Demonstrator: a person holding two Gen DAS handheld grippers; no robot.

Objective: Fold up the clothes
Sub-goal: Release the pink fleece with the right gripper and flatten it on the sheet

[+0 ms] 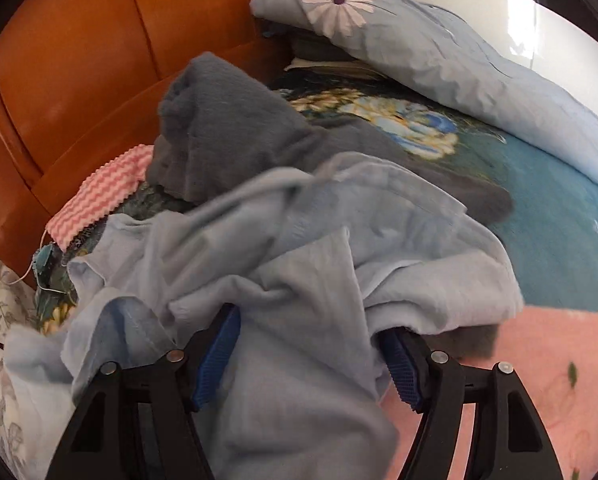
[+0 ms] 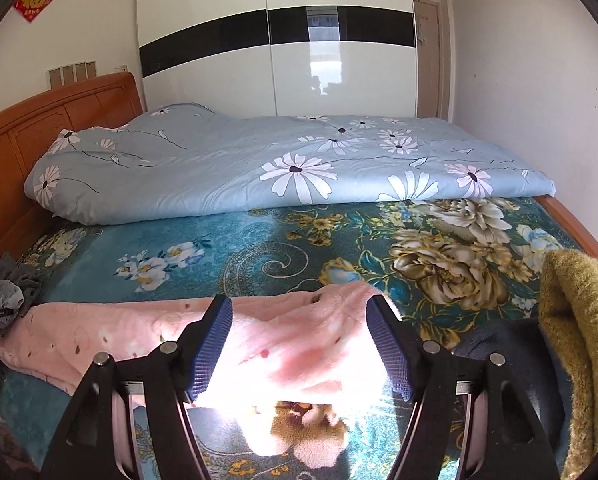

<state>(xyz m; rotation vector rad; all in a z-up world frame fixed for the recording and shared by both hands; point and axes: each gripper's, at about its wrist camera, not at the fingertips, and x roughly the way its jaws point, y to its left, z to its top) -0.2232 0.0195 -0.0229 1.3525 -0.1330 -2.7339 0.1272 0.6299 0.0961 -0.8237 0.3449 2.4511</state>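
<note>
In the left wrist view a crumpled light blue garment [image 1: 299, 264] lies bunched between the wide-apart fingers of my left gripper [image 1: 311, 344]; the cloth drapes over both blue pads [image 1: 215, 352], not pinched. A grey garment [image 1: 235, 128] is heaped just behind it. A pink garment [image 2: 283, 340] lies spread on the teal floral bedspread [image 2: 259, 248], partly in bright sunlight. My right gripper [image 2: 299, 344] is open and empty, hovering over the pink garment's near edge. The pink garment also shows in the left wrist view [image 1: 539, 360].
A folded blue daisy quilt [image 2: 259, 160] lies across the far side of the bed. An orange wooden headboard [image 1: 59, 80] is at the left. A pink-white zigzag cloth [image 1: 103, 196] lies by the headboard. An olive knit garment [image 2: 579, 340] and a dark one [image 2: 499, 340] sit at right.
</note>
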